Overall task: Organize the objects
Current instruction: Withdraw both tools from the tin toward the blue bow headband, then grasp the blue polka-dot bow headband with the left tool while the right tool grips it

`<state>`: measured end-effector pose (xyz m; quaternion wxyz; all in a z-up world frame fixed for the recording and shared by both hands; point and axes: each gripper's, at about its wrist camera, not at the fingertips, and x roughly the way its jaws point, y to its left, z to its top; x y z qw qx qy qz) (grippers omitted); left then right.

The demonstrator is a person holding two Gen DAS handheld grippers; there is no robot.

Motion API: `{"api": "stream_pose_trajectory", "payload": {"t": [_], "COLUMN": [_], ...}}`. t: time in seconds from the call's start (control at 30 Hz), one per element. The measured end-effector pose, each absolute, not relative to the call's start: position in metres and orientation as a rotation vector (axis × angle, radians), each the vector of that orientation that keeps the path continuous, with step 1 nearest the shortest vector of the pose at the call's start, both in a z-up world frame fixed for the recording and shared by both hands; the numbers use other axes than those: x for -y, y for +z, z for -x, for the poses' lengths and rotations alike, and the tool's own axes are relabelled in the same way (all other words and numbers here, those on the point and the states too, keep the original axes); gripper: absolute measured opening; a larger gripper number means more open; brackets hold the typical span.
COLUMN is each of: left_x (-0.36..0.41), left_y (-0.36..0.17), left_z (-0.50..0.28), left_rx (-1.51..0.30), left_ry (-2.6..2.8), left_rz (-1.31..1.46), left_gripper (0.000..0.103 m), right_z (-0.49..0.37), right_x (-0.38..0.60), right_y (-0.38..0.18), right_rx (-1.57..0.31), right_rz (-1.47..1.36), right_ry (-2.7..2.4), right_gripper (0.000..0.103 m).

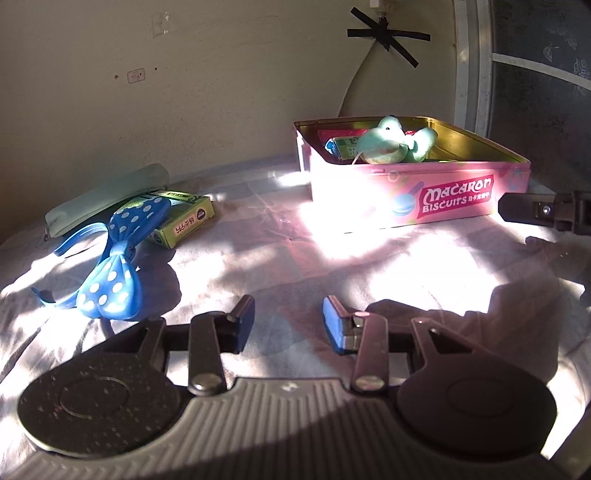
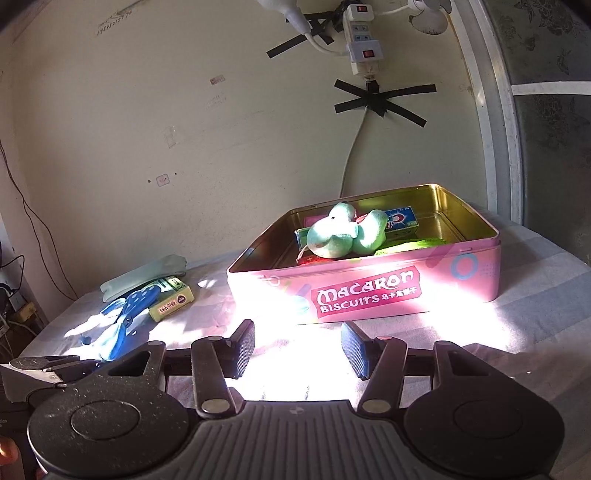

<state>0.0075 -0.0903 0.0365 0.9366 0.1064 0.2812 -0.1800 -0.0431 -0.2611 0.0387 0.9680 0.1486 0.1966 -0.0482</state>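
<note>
A pink "Macaron Biscuits" tin (image 1: 458,199) stands open at the back right of the cloth-covered table. Inside it lie a mint-green plush toy (image 1: 388,144) and small boxes. To the left are a blue polka-dot bow headband (image 1: 118,266), a green box (image 1: 184,221) and a pale green pouch (image 1: 107,199). My left gripper (image 1: 289,314) is open and empty over bare cloth, to the right of the bow. My right gripper (image 2: 298,339) is open and empty, just in front of the tin (image 2: 369,295). The plush toy (image 2: 340,232) rests on a blue box (image 2: 402,221).
The wall (image 2: 184,129) behind the table carries a power strip (image 2: 360,33), with a cable fixed by black tape (image 2: 380,99). A window frame (image 2: 498,110) rises at the right. The table's left edge (image 2: 40,321) drops off towards cables.
</note>
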Motion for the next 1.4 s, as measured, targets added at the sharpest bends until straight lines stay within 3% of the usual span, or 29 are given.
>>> {"api": "stream_pose_trajectory", "payload": {"t": [0.73,0.8,0.9,1.17,1.4], "left_x": [0.010,-0.004,-0.023,-0.088,-0.099], "left_y": [0.019,0.022,0.028,0.040,0.027], "left_z": [-0.031,-0.038,-0.053,-0.090,-0.084], "left_rx": [-0.585,-0.570,-0.561,-0.661,-0.732], "left_ry": [-0.247,-0.216,-0.170,-0.117,-0.172], "left_rz": [-0.137,-0.130,-0.101,0.252,0.426], "left_gripper": [0.044,0.045,0.055,0.055,0.055], "right_z": [-0.008,-0.014,-0.022,-0.058,-0.174], "right_x": [0.195,0.184,0.171,0.144,0.110], "right_y": [0.008,0.007,0.005,0.026,0.057], "right_rx": [-0.567,-0.579,-0.594,-0.585,-0.553], "right_rz": [-0.237,-0.225,-0.211,-0.150,-0.065], "right_ry": [0.083,0.113,0.153,0.284,0.342], "right_gripper": [0.047,0.047,0.047,0.045,0.039]}}
